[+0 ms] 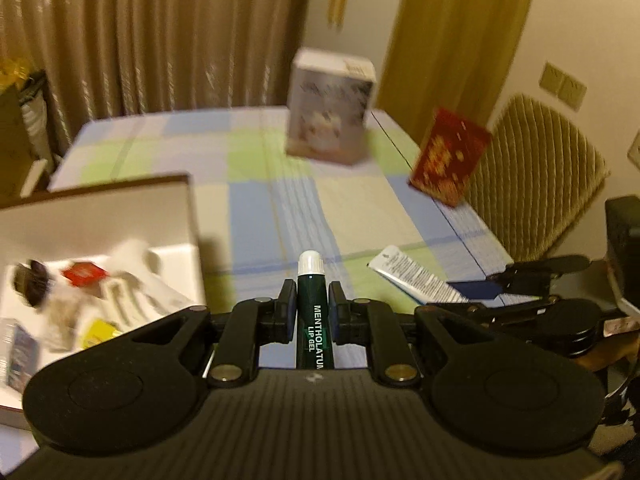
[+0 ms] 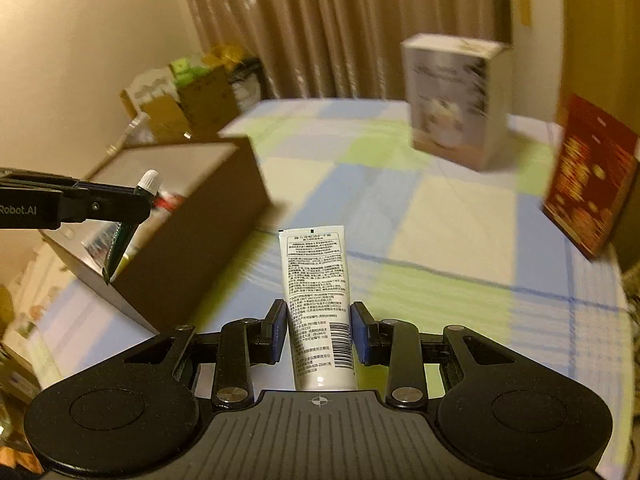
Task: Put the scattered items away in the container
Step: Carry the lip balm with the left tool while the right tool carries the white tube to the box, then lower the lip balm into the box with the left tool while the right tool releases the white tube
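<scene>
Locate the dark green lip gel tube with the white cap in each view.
Left wrist view: dark green lip gel tube bottom centre, clamped in the left tongs.
Right wrist view: far left, beside the brown box.
Shared landmark: upright white carton.

We see checked tablecloth (image 1: 280,200): pale blue, lime green, cream squares, thin blue lines. Lip gel tube (image 1: 314,312), centre bottom of left view: dark green, white cap, white lettering. Hand cream tube (image 2: 316,304), centre of right view: white, black print, barcode. Container (image 2: 192,232), left: brown outside, white inside; red and yellow packets in it, blurred. Upright box (image 1: 330,108), upper centre: white-grey with pale picture. Smaller box (image 1: 448,160), right: red with gold pattern. Curtain (image 1: 140,32): beige-brown, vertical folds. Chair (image 1: 536,184): olive, ribbed. Grippers black, blue pads.
</scene>
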Tool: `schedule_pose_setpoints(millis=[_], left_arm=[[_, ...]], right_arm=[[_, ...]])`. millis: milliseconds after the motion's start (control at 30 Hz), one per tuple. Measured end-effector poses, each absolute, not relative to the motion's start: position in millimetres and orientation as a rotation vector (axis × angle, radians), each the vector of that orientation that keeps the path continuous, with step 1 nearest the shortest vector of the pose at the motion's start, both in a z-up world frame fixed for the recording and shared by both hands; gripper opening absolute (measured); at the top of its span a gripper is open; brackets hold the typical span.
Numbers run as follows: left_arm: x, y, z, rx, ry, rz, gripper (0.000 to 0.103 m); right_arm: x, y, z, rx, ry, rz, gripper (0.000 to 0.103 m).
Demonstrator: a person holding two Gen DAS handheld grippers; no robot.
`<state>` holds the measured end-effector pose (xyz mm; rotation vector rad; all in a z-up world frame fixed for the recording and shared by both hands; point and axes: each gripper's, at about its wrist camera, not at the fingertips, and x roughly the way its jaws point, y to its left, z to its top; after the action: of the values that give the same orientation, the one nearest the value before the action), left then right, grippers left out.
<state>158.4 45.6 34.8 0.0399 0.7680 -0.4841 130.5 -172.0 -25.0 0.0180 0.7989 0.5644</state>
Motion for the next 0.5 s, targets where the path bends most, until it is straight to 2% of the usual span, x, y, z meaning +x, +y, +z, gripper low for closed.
schedule_pose_setpoints(millis=[233,500], left_arm=[[165,122,63,0.018,0.703,-0.374,0.012],[192,209,52,-0.001,0.758,-0.261,0.012]], right_arm=[[144,-106,13,0.043,0.693,0.705,0.036],[160,-15,20,0.031,0.677,0.836,0.036]])
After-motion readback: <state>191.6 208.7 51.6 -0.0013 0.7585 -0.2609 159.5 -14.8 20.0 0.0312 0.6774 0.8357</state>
